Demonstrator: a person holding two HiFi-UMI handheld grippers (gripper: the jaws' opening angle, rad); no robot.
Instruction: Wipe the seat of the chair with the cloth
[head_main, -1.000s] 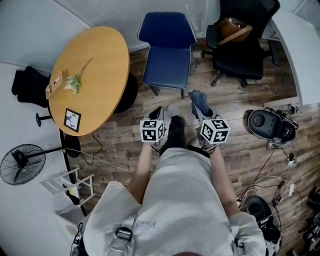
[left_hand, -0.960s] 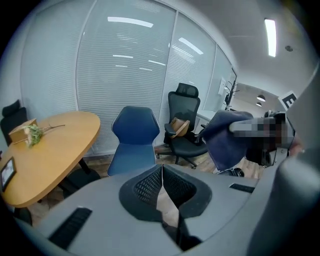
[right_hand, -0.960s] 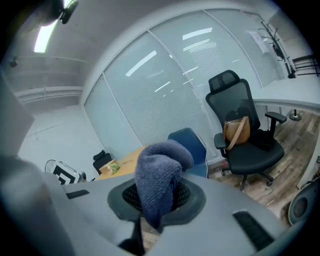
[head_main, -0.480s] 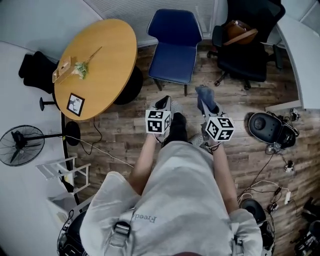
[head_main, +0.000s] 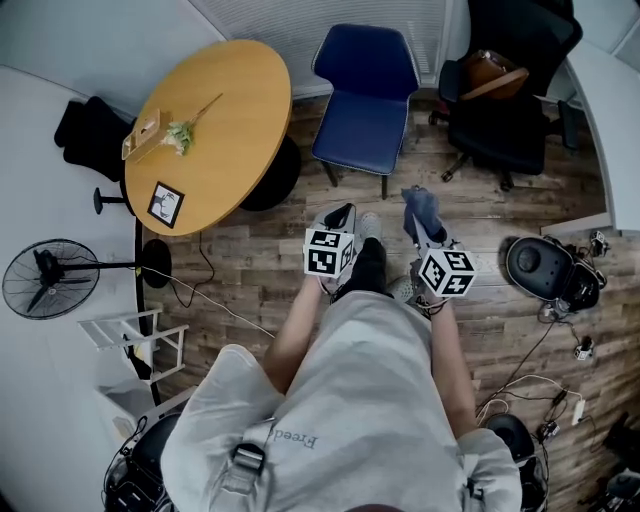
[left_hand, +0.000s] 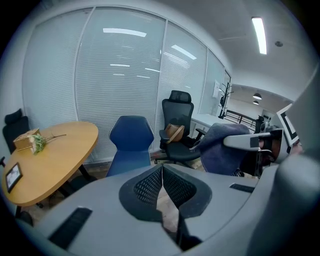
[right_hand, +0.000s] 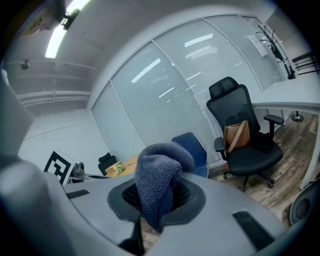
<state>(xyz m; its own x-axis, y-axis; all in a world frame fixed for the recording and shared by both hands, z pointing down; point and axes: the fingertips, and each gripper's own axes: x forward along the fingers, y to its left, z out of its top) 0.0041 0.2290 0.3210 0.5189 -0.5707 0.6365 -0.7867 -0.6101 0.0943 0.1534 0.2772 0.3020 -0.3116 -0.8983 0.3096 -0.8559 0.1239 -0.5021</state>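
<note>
The right hand-held gripper (head_main: 422, 218) is clamped on a grey-blue cloth (right_hand: 158, 176), which bunches above the jaws and hangs down between them. The left hand-held gripper (left_hand: 162, 171) has its jaws pressed together with nothing in them. Both are held out in front of the person, side by side and apart, over the wooden floor (head_main: 250, 268). The cloth is off the blue chair (head_main: 362, 108), which stands ahead and slightly left of the right hand-held gripper. Its seat is bare, and its front edge faces the person. A strip of open floor lies between that edge and the jaws. The round counter (head_main: 232, 140) curves in at the chair's left. Its rim is near the seat's left side, with a narrow gap of floor between. A black office chair (head_main: 512, 120) with a brown bag (head_main: 490, 72) on it stands to the right, apart from the blue one, floor showing between them. A fan (head_main: 50, 278) stands far left beyond the counter, and a black device (head_main: 540, 265) with cables lies on the floor to the right of the right hand-held gripper.
</note>
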